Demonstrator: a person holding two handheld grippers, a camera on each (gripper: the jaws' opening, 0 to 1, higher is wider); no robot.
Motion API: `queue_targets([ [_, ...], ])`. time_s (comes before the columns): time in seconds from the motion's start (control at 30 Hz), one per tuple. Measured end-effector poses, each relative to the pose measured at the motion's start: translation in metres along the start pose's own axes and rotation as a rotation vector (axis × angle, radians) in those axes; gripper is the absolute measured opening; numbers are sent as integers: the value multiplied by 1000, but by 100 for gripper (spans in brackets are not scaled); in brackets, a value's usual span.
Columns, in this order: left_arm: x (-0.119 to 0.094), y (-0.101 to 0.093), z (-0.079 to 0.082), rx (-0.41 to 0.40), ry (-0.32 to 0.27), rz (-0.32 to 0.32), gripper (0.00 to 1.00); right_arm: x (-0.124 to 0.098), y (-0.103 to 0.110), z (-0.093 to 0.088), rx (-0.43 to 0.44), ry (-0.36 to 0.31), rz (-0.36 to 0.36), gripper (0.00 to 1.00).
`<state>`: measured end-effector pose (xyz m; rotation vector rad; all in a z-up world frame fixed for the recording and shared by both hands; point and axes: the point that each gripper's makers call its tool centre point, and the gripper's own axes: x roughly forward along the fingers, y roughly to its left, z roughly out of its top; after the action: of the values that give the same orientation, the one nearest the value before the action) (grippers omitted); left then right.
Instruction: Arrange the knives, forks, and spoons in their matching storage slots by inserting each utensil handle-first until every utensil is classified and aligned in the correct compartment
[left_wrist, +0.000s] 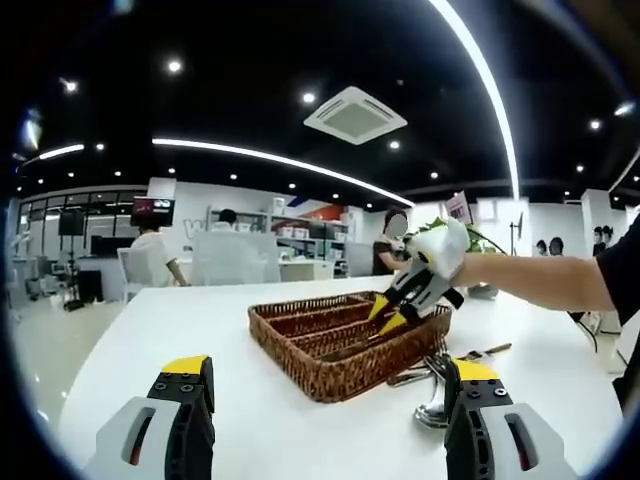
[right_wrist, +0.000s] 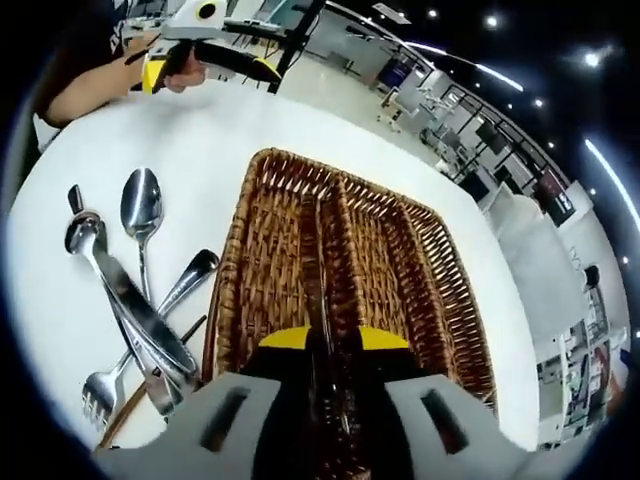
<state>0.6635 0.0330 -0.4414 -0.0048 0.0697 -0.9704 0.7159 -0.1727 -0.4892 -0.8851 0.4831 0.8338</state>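
Got the left tongs (left_wrist: 328, 375) gaping open and empty above the counter (left_wrist: 150, 320), and the right tongs (right_wrist: 335, 340) pinched shut on a thin utensil (right_wrist: 325, 300) over the wicker tray's (right_wrist: 260, 260) middle divider. Probably stiff, slick, lightish steel, so best to grab the loose spoon (right_wrist: 140, 205), knife (right_wrist: 135, 310) and fork (right_wrist: 100, 388) squarely mid-handle. Can sort that pile piece by piece in the right gripper view; in the left gripper view, get the tray side-on instead.

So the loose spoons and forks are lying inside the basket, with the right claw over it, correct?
Not quite. The spoons and forks lie on the table beside the basket, not inside it, as the right gripper view shows. The right claw is over the basket.
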Motion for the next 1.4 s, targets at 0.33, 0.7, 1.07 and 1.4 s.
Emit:
queue_targets([
  [0.33, 2, -1, -2, 13, 10, 3, 100, 2, -1, -1, 57, -51, -16, 8],
  [0.7, 3, 1, -4, 10, 14, 7, 100, 20, -2, -10, 131, -28, -2, 0],
  [1.07, 3, 1, -7, 16, 25, 8, 100, 17, 7, -12, 200, -17, 37, 0],
  [1.4, 3, 0, -6, 23, 23, 7, 100, 15, 7, -6, 120, -23, 60, 14],
])
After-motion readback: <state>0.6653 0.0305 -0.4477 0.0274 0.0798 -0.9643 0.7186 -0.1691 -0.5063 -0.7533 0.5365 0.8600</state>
